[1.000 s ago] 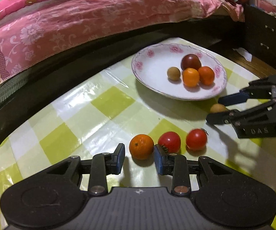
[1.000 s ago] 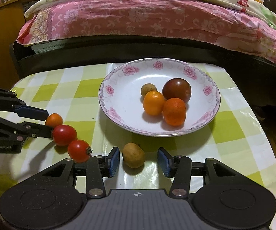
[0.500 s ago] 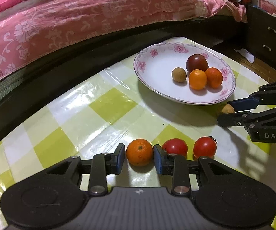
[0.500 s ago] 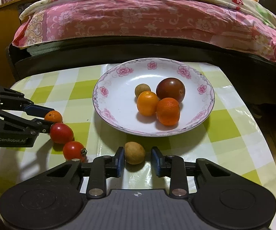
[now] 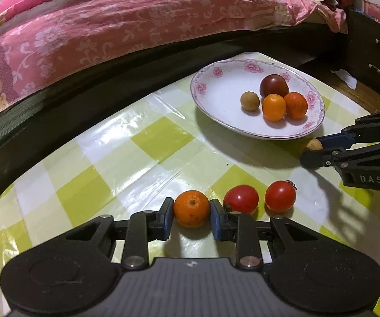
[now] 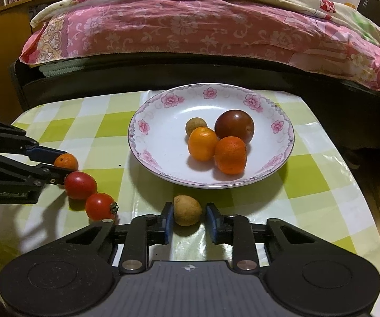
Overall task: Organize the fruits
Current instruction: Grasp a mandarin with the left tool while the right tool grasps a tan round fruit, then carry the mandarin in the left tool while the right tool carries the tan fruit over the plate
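**Both tools closing on fruit**

I'm clamping the left tool (image 5: 192, 215) on the small orange (image 5: 192, 208); the right tool (image 6: 188, 219) is bracketing the brown fruit (image 6: 187, 210), right pad not touching. I'm squeezing gently, lifting straight, avoiding the tomatoes (image 5: 240, 198), heading for the plate (image 5: 216, 97).

We read only two markings, both printed on the dark bodies of the hand-held grippers; taking the white flower-rimmed china plate (image 5: 203, 97) as our landmark, the first stands on the black metal right gripper (image 5: 312, 150), on the flat block behind its fingers, to the right of the plate and nearer the camera, in pale capitals: "DAS"; the second stands on the black metal left gripper (image 6: 59, 167), on its lower body well to the left of the plate in the right wrist view; it is faint and blurred, and we make out something like "GenRobot.AI" but cannot be sure of every letter.
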Action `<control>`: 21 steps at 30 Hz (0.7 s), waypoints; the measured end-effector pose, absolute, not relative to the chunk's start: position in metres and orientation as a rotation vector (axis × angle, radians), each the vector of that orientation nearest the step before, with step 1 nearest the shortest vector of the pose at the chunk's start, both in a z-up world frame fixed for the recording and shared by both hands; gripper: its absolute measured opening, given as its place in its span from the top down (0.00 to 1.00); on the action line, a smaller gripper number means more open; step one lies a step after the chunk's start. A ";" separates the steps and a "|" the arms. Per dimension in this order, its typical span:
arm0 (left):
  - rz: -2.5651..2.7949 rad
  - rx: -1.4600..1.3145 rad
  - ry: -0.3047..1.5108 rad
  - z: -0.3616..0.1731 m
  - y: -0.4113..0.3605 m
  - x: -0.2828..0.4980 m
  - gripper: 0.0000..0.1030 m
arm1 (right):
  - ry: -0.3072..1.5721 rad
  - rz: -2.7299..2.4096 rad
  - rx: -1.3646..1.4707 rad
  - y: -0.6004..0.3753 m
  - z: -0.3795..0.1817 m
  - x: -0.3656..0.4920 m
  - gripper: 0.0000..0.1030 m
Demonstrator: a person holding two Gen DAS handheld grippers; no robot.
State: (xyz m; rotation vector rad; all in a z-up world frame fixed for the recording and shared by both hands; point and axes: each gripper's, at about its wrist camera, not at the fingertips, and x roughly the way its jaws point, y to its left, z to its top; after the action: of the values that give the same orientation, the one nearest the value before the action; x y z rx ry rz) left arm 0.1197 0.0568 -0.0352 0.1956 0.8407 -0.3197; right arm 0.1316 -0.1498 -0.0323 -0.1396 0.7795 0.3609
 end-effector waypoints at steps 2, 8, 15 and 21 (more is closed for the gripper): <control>-0.314 0.185 0.845 -0.034 0.062 0.116 0.64 | 0.783 0.356 -0.147 -0.148 -0.032 0.132 0.81; -0.313 0.198 0.848 -0.040 0.064 0.104 0.64 | 0.781 0.353 -0.179 -0.143 -0.033 0.130 0.81; -0.300 0.234 0.829 -0.040 0.059 0.101 0.63 | 0.776 0.351 -0.198 -0.140 -0.033 0.131 0.79; -0.273 0.213 0.835 -0.040 0.058 0.101 0.63 | 0.774 0.346 -0.204 -0.139 -0.034 0.131 0.78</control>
State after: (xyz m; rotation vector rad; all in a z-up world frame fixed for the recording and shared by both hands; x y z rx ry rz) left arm 0.1012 0.0581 -0.0404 0.2130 0.8347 -0.2728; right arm 0.1305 -0.1389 -0.0339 -0.2037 0.7744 0.3459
